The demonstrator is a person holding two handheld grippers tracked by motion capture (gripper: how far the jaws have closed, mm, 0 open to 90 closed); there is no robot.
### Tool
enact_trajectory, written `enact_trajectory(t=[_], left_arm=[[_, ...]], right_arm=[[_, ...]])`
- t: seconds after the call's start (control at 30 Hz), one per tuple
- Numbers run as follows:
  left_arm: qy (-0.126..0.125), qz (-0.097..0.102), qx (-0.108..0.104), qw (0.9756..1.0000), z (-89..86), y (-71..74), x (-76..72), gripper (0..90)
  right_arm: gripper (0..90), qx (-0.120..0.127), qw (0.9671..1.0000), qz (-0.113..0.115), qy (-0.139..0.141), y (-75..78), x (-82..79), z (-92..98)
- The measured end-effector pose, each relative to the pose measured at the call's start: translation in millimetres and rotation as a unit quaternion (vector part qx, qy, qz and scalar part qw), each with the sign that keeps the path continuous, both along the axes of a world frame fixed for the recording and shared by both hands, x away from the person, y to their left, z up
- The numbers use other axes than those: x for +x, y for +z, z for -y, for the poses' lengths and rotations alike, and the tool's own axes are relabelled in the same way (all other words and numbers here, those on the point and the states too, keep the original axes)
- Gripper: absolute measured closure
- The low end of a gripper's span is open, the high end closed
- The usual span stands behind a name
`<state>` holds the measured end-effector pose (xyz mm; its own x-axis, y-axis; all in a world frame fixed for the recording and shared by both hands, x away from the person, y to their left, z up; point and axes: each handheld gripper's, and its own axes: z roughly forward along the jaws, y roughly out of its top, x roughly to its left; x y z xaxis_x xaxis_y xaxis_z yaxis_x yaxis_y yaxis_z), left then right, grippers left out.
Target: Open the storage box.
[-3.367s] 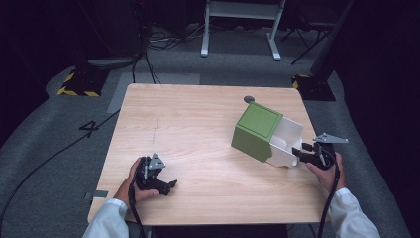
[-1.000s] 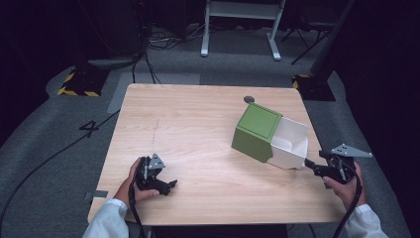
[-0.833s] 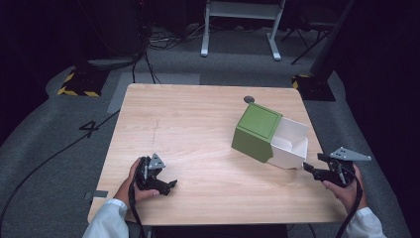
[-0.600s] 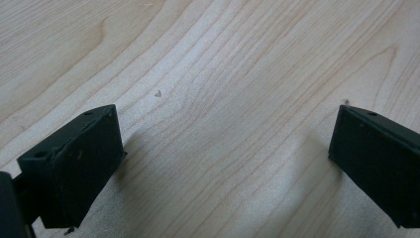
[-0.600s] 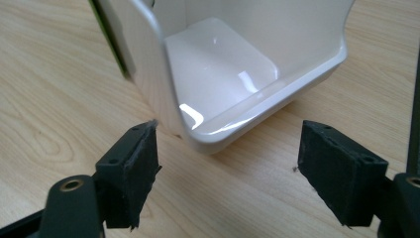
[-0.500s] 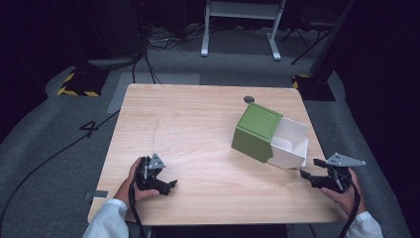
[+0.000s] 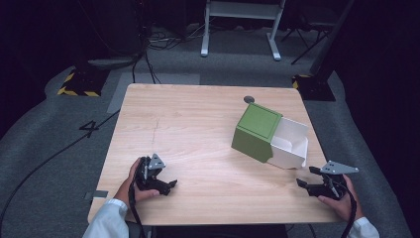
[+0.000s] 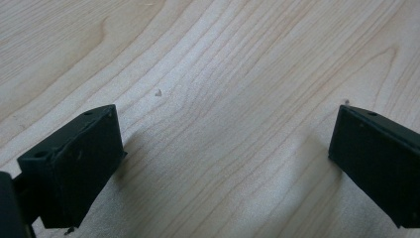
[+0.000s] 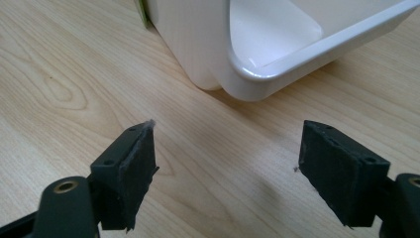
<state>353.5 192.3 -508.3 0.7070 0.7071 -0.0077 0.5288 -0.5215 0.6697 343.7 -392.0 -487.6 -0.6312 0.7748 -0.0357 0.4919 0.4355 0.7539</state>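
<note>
- The tabletop is light wood and carries one thing.
- A green box with a white drawer pulled out stands on its right half.
- My right gripper rests just beside the drawer's near corner, jaws spread wide and empty. I judge I should line up squarely with the drawer rim before closing.
- My left gripper lies well apart, jaws also released.

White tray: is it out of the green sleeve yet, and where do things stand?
Partly. The white tray sticks out of the green sleeve on the side toward the right gripper, part still inside. Nothing is in hand: both grippers have jaws open, the left gripper low over bare table. Left, judging by this: pulling the tray free.
</note>
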Motion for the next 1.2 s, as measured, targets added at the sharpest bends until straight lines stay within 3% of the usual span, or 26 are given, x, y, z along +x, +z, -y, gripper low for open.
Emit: enact_trajectory(t=[0.43,1.2], left_arm=[[-0.002,0.000,0.001,1.0000,0.3,0.0,0.5,0.5],[0.001,-0.001,-0.001,1.0000,0.5,-0.2,-1.0,0.5]], right_arm=[[21.3,0.005,0.9999,-0.015,0.002,-18.5,-0.7,5.2],[19.8,0.007,0.9999,-0.012,0.001,-19.8,-1.3,5.1]])
